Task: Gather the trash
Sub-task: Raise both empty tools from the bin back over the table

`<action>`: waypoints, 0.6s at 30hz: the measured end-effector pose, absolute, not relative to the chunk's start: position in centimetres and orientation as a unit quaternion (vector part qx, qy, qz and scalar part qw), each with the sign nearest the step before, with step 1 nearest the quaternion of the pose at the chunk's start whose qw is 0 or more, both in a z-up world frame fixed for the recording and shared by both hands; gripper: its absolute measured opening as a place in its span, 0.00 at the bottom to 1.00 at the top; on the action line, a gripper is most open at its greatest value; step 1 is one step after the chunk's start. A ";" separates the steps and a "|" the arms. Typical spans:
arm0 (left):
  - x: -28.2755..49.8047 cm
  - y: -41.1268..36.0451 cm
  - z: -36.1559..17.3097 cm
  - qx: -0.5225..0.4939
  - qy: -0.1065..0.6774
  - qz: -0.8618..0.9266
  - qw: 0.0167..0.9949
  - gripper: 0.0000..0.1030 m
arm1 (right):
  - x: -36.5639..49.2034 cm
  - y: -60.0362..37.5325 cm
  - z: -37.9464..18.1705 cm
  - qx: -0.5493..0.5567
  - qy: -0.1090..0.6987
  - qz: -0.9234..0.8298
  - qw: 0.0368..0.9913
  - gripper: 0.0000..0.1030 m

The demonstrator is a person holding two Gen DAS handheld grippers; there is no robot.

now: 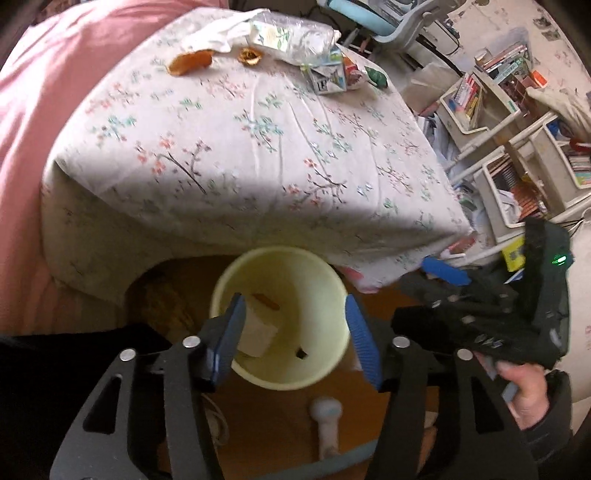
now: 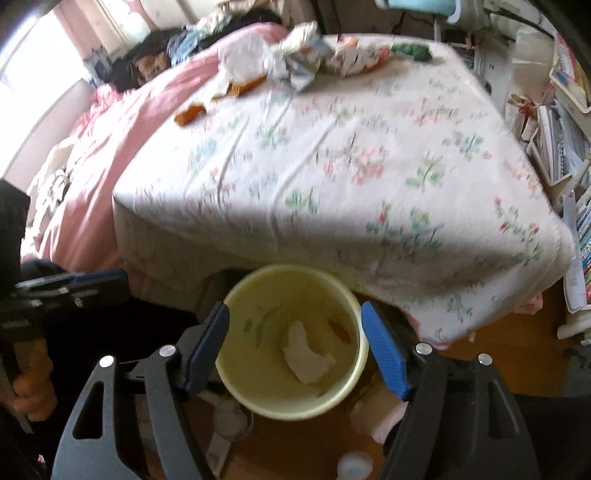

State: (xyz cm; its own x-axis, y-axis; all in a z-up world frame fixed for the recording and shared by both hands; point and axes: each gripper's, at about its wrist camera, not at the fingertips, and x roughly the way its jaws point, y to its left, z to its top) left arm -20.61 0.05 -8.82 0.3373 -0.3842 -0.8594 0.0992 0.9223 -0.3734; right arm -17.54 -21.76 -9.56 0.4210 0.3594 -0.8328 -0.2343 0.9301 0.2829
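Observation:
A pale yellow bin [image 1: 328,280] stands on the wooden floor at the foot of the bed; it holds white paper [image 1: 256,326] and an orange scrap [image 1: 266,301]. My left gripper [image 1: 293,338] hangs open and empty over the bin. My right gripper [image 2: 295,347] is also open and empty above the bin [image 2: 354,380]. Trash lies at the far end of the floral sheet [image 1: 236,147]: a crushed plastic bottle [image 1: 295,33], a small carton [image 1: 328,75], an orange peel [image 1: 190,62], a gold wrapper [image 1: 250,56], a white tissue [image 1: 214,35].
A pink blanket [image 1: 48,92] covers the bed's left side. Shelves crammed with books [image 1: 517,147] stand to the right. A white handheld object [image 1: 327,421] lies on the floor near the bin. The right gripper's body [image 1: 517,302] shows in the left wrist view.

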 end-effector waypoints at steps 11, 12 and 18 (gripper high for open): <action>-19.6 2.1 -4.6 -0.100 0.500 -0.119 0.852 0.66 | -16.2 -22.7 -5.3 0.079 0.413 0.139 0.896 0.86; -19.2 2.6 -4.1 -0.099 0.495 -0.112 0.856 0.67 | -15.7 -22.5 -5.1 0.076 0.413 0.135 0.897 0.87; -16.4 5.6 -1.3 -0.095 0.460 -0.062 0.881 0.76 | -10.4 -22.2 -3.6 0.059 0.401 0.113 0.907 0.92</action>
